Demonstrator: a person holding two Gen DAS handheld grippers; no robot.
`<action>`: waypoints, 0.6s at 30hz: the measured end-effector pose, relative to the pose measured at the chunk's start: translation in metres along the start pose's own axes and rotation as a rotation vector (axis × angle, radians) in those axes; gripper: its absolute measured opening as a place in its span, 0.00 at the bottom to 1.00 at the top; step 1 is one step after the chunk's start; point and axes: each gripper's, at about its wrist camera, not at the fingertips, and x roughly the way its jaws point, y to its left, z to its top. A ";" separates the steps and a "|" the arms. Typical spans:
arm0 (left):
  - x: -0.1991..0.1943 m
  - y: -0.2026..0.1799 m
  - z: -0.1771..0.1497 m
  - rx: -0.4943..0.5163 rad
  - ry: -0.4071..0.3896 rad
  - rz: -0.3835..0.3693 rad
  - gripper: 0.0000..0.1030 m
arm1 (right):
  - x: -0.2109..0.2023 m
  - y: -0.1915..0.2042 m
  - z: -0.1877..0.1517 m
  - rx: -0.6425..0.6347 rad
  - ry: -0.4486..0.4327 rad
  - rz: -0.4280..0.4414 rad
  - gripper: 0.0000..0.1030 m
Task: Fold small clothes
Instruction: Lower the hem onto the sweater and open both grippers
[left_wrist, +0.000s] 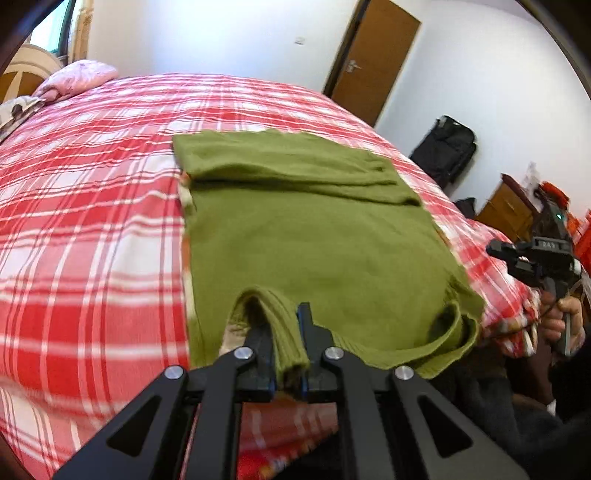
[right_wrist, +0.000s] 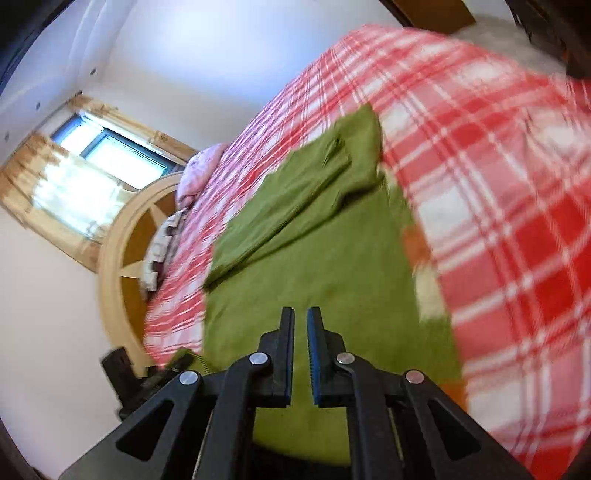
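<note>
**Left claw pinches the sweater's near edge**

Ribbed green knit sits bunched between the fingers of the left gripper (left_wrist: 286, 343), which is clamped on the near edge of the green sweater (left_wrist: 314, 236). That sweater lies flat on the plaid bedspread (left_wrist: 92, 206), a sleeve folded across its far end. The right gripper (right_wrist: 301, 354) hovers over the sweater's near part, fingers slightly parted, holding nothing.

To fold well, I judge the right gripper should take the matching near corner, so both lift level and carry the edge evenly toward the far end without dragging the folded sleeve.

Only the left view shows the pinch, the brown door (left_wrist: 373, 62) and the person's hand; only the right view shows the window (right_wrist: 99, 162) and headboard (right_wrist: 122, 258).
</note>
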 end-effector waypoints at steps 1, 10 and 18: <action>0.008 0.003 0.005 -0.024 0.008 0.010 0.09 | -0.001 0.002 0.002 -0.028 -0.019 -0.021 0.07; 0.039 0.018 0.020 -0.088 0.070 0.108 0.25 | -0.004 -0.004 -0.041 -0.253 0.113 -0.176 0.07; -0.036 0.041 0.022 0.009 -0.119 0.196 0.85 | -0.003 -0.005 -0.062 -0.221 0.150 -0.053 0.08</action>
